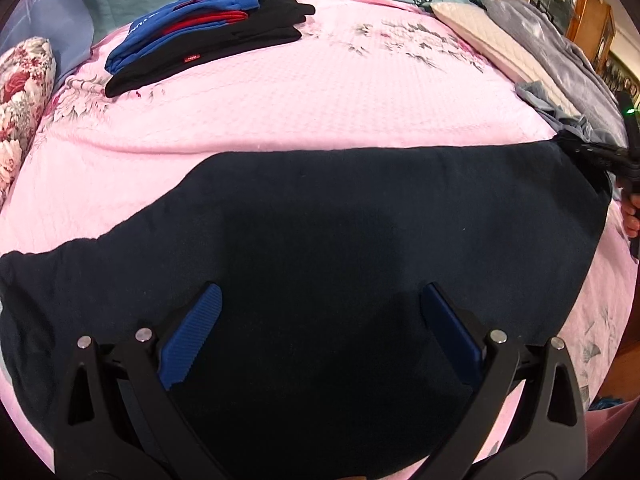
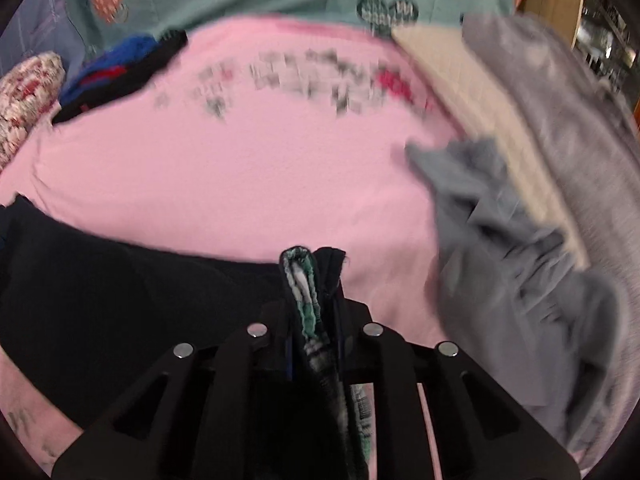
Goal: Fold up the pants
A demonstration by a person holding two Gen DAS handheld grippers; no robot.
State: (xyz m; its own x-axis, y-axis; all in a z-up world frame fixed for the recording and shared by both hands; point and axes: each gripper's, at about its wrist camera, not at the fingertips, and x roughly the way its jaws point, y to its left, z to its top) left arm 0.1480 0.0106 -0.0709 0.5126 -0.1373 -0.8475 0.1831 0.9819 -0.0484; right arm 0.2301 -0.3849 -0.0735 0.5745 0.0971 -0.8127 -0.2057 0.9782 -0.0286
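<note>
Left wrist view: the dark pants (image 1: 360, 240) lie spread flat across the near part of the pink bed (image 1: 320, 92), reaching from its left edge to its right edge. The left gripper (image 1: 320, 300) hangs over the middle of the cloth with its blue pads (image 1: 192, 336) wide apart and nothing between them. At the right edge the right gripper (image 1: 600, 156) bites the far right corner of the pants; only part of it shows, along with a few fingertips of the hand (image 1: 632, 220) holding it. A stack of folded clothes (image 1: 208, 36) sits near the far left corner, well apart from the pants.

Right wrist view: the right gripper (image 2: 316, 280) is clamped nearly closed on a bunched edge of the pants (image 2: 120, 300), with a green and white lining showing between the jaws. The rest of the pants stretches left along the near edge. A grey garment (image 2: 500, 240) lies crumpled just to the right. The picture is motion-blurred, so the bed's print and the far pile are hard to make out.
</note>
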